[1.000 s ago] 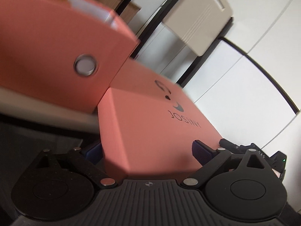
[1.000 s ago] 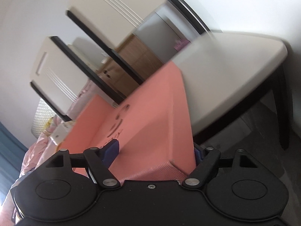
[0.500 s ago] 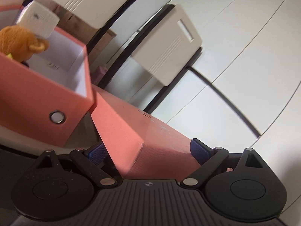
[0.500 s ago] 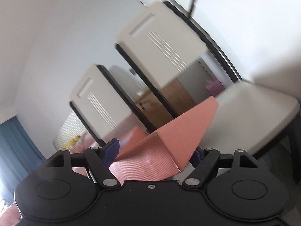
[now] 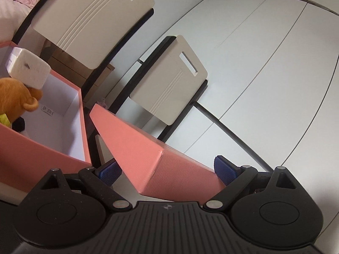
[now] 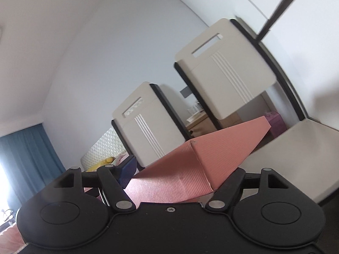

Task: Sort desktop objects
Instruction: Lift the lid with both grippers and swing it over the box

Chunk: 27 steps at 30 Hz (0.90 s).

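A pink box lid (image 5: 131, 148) hangs in the air, carried by both grippers. My left gripper (image 5: 166, 169) is shut on one corner of it, a blue pad against each side. In the right wrist view the same lid (image 6: 222, 148) sits tilted in my right gripper (image 6: 184, 169), whose jaws are closing on it. The left blue pad (image 6: 128, 167) presses its ribbed side, and the other pad is hidden behind the lid. The open pink box (image 5: 38, 152) stands to the left and holds a brown teddy bear (image 5: 14, 97) and a white carton (image 5: 29, 69).
Two cream chairs (image 5: 169, 84) (image 5: 89, 21) stand behind the box against white cupboard doors. In the right wrist view the cream table (image 6: 296, 154) runs off to the right below the lid. A blue curtain (image 6: 25, 148) hangs far left.
Both grippers have risen with the lid and now point more level. The lid's logo top has dropped out of sight, and the open box's inside has come into view.
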{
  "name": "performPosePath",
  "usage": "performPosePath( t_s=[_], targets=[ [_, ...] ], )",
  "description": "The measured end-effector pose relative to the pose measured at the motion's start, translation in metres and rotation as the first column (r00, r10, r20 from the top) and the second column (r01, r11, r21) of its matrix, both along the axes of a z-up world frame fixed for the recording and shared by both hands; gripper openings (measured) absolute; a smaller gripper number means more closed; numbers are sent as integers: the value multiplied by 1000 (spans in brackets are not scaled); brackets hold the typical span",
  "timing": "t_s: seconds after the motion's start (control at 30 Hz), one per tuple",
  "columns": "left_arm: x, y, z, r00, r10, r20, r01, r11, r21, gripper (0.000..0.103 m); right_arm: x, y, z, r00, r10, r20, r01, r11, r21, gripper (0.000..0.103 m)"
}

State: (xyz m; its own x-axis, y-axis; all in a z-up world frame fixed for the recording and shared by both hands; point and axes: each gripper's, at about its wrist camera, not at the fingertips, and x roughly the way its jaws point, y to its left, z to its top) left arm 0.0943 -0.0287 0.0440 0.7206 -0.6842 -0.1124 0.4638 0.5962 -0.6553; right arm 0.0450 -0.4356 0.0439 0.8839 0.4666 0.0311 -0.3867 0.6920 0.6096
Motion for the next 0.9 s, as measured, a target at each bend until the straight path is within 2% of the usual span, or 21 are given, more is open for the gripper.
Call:
performPosePath(
  t_s=[0.17,0.33,0.6,0.77,0.9],
  targets=[
    [-8,23,13,994,71,77,-70,997,-15,95,17,19,10,997,61,47,-61,998,0,72],
    [-11,56,27,984,134,119,-132,991,-21,95,46,45,24,986,141,91,-140,990,-10,72],
    [-7,118,43,945,286,156,-283,958,-40,95,115,107,39,945,303,127,-303,953,-16,73],
    [5,151,33,921,364,137,-360,931,-52,95,161,144,32,917,384,113,-384,923,-18,73],
    [18,170,11,901,422,102,-419,907,-48,95,192,170,7,897,437,68,-438,899,0,73]
  ],
)
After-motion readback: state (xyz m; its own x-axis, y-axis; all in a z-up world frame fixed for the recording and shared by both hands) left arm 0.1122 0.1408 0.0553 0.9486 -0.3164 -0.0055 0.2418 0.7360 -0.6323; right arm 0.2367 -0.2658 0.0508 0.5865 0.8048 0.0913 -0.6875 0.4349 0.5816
